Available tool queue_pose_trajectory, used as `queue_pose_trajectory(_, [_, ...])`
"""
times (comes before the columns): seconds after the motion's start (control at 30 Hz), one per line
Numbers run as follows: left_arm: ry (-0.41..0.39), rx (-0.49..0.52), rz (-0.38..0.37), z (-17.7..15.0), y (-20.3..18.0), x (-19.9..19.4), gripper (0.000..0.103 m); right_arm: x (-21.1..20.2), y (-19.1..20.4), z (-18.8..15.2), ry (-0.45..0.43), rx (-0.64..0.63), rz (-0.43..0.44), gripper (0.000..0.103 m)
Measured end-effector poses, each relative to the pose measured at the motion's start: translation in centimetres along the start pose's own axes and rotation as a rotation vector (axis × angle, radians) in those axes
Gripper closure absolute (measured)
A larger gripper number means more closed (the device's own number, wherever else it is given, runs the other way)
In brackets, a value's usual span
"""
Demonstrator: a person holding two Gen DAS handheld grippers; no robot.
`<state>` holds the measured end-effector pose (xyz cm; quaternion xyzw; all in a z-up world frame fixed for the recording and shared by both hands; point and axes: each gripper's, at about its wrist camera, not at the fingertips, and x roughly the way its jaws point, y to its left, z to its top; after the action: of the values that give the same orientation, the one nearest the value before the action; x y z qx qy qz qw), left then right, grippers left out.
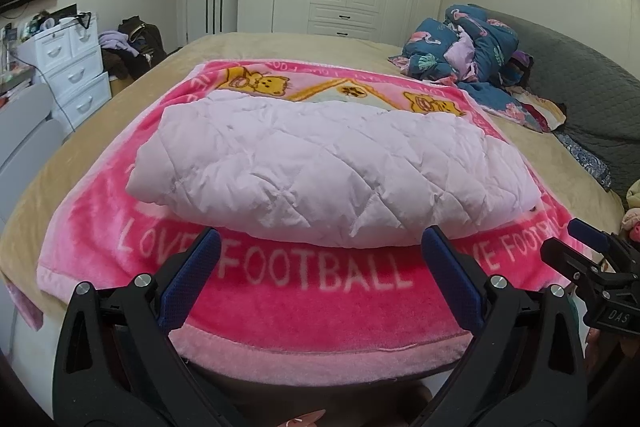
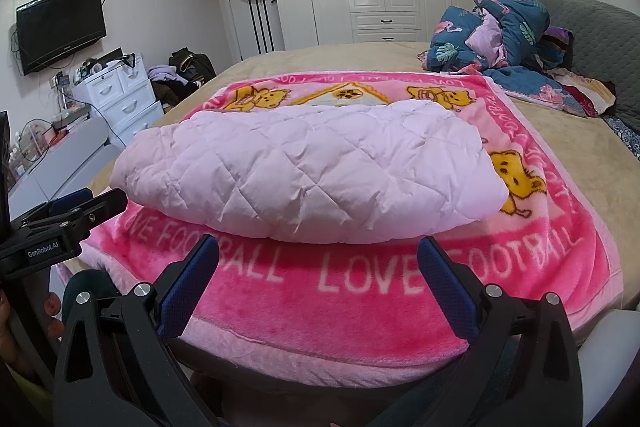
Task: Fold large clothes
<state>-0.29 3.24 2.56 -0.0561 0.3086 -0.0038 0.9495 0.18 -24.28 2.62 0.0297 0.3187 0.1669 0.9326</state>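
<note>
I've got the left tool (image 1: 320, 247) spread wide with nothing between its blue pads, and the right tool (image 2: 318, 253) gaping just as wide and just as empty beside it. Straight ahead of both, just past the fingertips, the pale pink quilted garment (image 1: 320, 167) lies folded into a thick bundle on the pink blanket (image 1: 312, 291), untouched by either tool. Further out beyond it, off to the right, a crumpled blue floral duvet (image 2: 504, 39) sits heaped on the bed (image 2: 580, 163).
</note>
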Motion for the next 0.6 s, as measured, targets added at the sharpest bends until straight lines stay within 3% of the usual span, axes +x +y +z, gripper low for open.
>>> queue_pose_trajectory(0.6, [0.003,-0.001,0.002,-0.03,0.2,-0.03,0.009,0.02,-0.22,-0.07,-0.001,0.0,-0.001,0.004])
